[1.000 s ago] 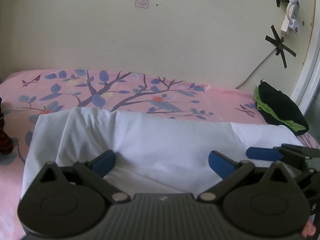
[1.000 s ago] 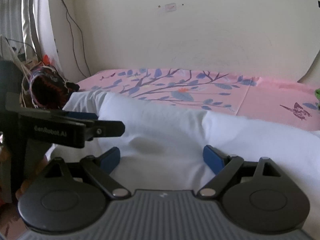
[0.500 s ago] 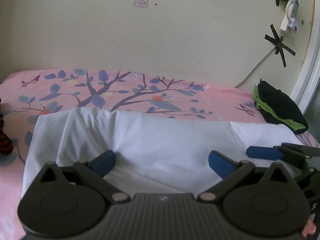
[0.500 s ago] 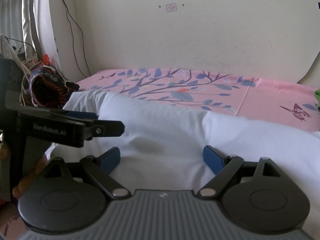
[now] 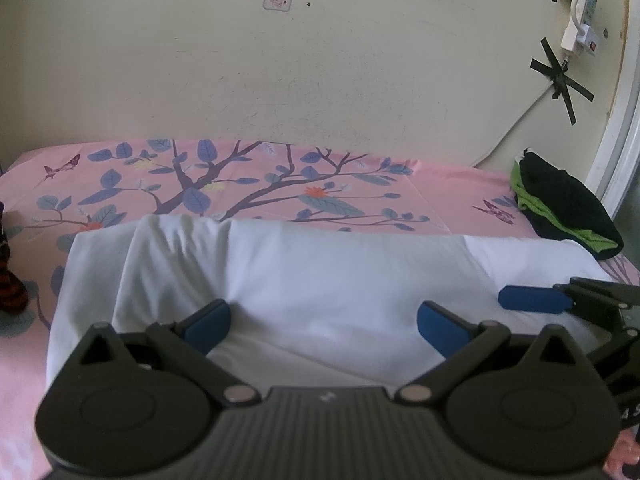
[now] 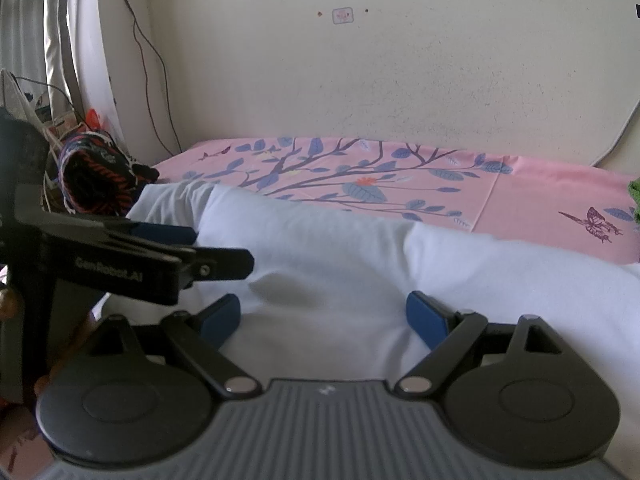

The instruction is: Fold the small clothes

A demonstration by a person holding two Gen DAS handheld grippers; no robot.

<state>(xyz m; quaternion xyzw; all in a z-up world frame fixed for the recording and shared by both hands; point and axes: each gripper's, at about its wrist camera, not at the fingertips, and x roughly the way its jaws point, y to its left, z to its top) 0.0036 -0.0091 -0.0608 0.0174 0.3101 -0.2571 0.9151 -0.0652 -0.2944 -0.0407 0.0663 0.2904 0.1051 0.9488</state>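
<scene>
White garment lies across near part of bed, far edge doubled over. Left gripper and right gripper: fingers spread wide, gripping nothing. Over last second nothing shifted; next fold apparently pending.

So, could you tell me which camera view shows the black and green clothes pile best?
The left wrist view: the black and green clothes pile lies in full at the bed's right edge. The right wrist view catches only a green sliver at its right border.
</scene>
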